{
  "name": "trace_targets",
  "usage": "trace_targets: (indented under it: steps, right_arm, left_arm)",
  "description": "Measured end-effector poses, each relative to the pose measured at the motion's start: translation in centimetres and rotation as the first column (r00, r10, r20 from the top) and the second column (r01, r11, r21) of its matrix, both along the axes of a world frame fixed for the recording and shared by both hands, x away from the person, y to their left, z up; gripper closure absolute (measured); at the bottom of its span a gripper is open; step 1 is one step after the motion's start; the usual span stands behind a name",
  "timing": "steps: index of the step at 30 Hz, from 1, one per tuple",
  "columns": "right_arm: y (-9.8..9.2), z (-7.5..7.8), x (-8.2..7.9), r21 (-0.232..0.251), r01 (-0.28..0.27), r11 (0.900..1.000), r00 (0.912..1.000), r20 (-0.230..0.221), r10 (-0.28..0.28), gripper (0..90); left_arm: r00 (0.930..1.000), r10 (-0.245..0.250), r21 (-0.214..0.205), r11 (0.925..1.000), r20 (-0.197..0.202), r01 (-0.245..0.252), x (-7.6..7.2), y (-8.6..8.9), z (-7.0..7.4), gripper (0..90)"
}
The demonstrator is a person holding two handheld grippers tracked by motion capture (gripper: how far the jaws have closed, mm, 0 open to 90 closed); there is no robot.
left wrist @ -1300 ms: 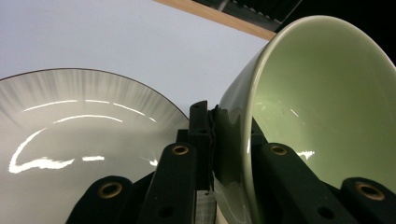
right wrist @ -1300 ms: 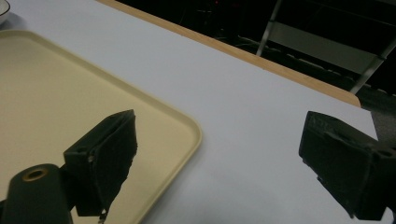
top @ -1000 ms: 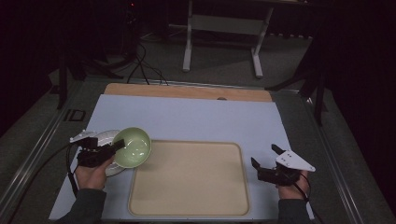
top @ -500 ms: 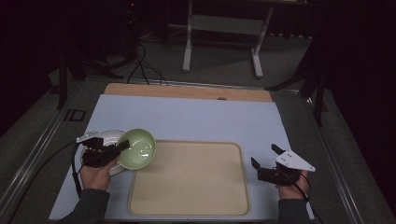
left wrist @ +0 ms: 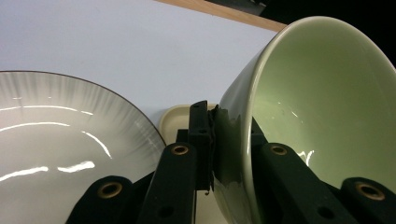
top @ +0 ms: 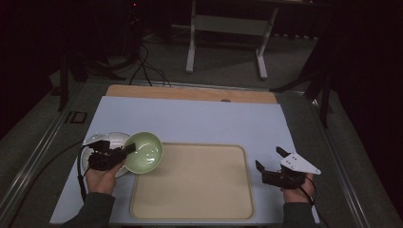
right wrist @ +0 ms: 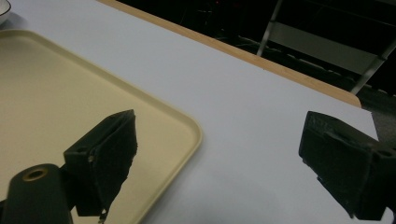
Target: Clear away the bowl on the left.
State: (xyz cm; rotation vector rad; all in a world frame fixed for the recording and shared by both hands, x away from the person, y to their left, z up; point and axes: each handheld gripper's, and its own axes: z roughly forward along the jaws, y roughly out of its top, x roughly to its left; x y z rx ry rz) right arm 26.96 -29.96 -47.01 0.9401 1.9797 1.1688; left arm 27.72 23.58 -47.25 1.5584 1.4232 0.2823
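Currently left gripper (top: 127, 150) pinches glossy pale-green ceramic bowl (top: 144, 152) by its rim, tilted over beige tray's (top: 199, 190) left edge; right gripper (top: 269, 165) wide.

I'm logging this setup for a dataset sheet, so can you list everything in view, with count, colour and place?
Glazed pale green bowl: one, tilted, rim clamped by the left gripper, over the tray's left corner.
White ribbed plate with dark rim: one, left side of the table.
Beige plastic tray: one, centre front.
Light blue table mat: one, over the wooden tabletop.
Grey metal stand: one, on the floor behind.
Left gripper: black, shut on the bowl.
Right gripper: black, open, right of the tray.
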Motion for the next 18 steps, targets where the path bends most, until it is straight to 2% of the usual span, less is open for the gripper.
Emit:
trace_targets:
  steps: [18]
  right_arm:
    - [0.0,0.0,0.0,-0.001,-0.003,1.0,1.0,0.001,0.003,11.0]
  left_arm:
    - [0.9993,-0.037,0.011,0.9992,-0.003,0.037,0.1,-1.3,-0.3,82.1]
